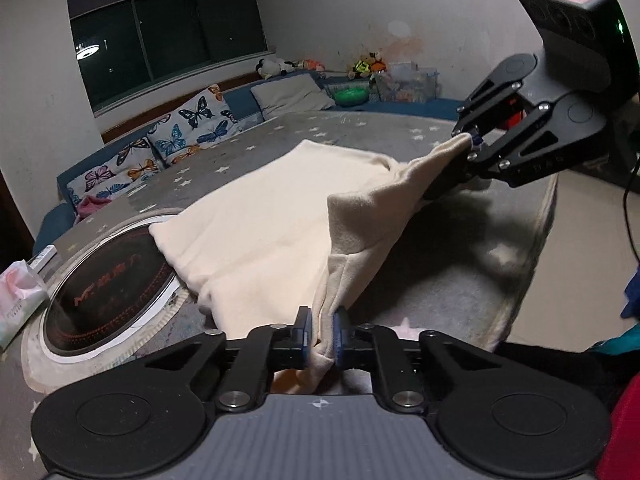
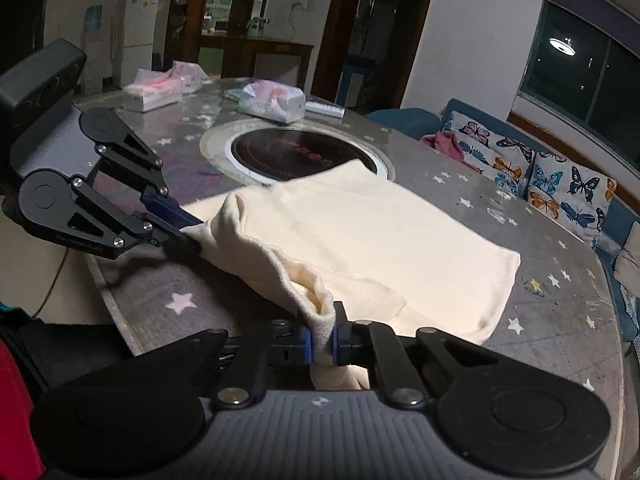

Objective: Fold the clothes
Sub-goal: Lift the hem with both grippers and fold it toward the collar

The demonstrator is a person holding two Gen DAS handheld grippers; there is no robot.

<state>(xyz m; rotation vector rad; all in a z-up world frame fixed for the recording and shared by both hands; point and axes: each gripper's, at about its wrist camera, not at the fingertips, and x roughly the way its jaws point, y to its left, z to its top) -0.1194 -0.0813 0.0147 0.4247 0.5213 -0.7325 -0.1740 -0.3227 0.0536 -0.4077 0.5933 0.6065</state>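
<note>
A cream garment (image 1: 256,216) lies spread on the grey star-patterned table (image 1: 440,280), its near edge lifted off the surface. My left gripper (image 1: 322,336) is shut on one near corner of that edge. My right gripper (image 1: 474,146) is shut on the other corner, held higher at the right. In the right wrist view the cream garment (image 2: 380,236) stretches away over the table (image 2: 560,320), my right gripper (image 2: 322,336) pinches a bunched corner, and my left gripper (image 2: 188,226) clamps the cloth at the left. The lifted edge hangs taut between the two.
A round black hotplate (image 2: 300,152) is set in the table just beyond the garment. Tissue packs (image 2: 272,102) lie past it, one more tissue pack (image 1: 20,292) at the table's left. A sofa with butterfly cushions (image 1: 188,124) runs behind. The table edge (image 1: 532,276) drops off right.
</note>
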